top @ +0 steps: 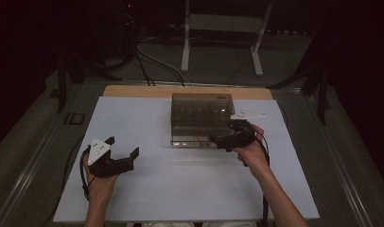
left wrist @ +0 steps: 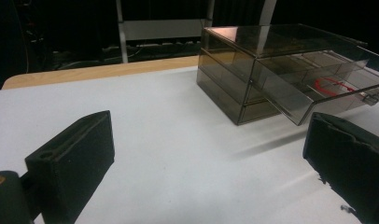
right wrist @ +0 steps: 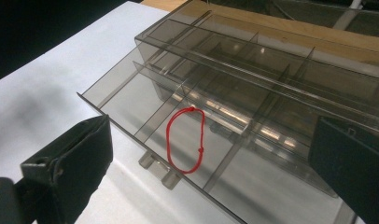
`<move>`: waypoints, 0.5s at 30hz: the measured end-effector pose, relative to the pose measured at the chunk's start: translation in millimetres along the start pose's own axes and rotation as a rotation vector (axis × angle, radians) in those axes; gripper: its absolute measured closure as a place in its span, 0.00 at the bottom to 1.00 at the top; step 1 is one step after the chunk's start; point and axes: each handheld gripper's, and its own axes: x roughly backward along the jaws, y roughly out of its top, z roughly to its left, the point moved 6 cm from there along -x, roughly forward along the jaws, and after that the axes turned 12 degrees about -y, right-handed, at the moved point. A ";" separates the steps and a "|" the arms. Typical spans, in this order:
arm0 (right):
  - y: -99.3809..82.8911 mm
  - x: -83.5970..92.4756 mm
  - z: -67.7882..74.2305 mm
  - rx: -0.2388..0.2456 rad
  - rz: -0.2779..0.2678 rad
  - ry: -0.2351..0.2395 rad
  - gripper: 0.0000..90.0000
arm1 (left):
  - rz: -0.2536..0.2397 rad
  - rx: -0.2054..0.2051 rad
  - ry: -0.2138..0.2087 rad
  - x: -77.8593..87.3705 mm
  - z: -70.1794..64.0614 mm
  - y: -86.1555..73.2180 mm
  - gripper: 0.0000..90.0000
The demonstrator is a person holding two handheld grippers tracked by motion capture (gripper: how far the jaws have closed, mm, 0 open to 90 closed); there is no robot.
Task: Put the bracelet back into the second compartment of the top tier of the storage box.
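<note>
**Red loop lies in the pulled-out drawer, right under our right gripper**

Red loop [top: 197,135], a thin band or string, is the thing we are working toward. From the high view it rests in the open drawer [top: 192,140] of the smoky clear organizer [top: 202,113]. Our right gripper [top: 217,139] hovers at the drawer's right front, close beside the loop; our left gripper [top: 123,146] sits well apart, off to the left over the white table [top: 180,189], jaws spread and empty.

In the left gripper view, both jaws stand wide apart, and the drawer [left wrist: 318,88] juts out far to the right, the loop [left wrist: 332,86] inside.

In the right gripper view, the jaws are wide open with nothing between them. The loop [right wrist: 186,140] lies flat in one compartment, its long axis running away from us, slightly left of centre between the jaws. We judge the right hand is the one to take it.
</note>
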 end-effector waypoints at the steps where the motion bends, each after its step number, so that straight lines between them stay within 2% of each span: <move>1: -0.3 0.6 -0.8 -0.002 -0.001 0.000 0.00 | 0.000 0.000 0.000 0.0 0.0 -0.1 0.04; 15: -9.7 7.4 -8.5 -0.007 -0.002 -0.009 0.00 | 0.003 0.002 0.000 -1.2 0.3 -1.2 0.04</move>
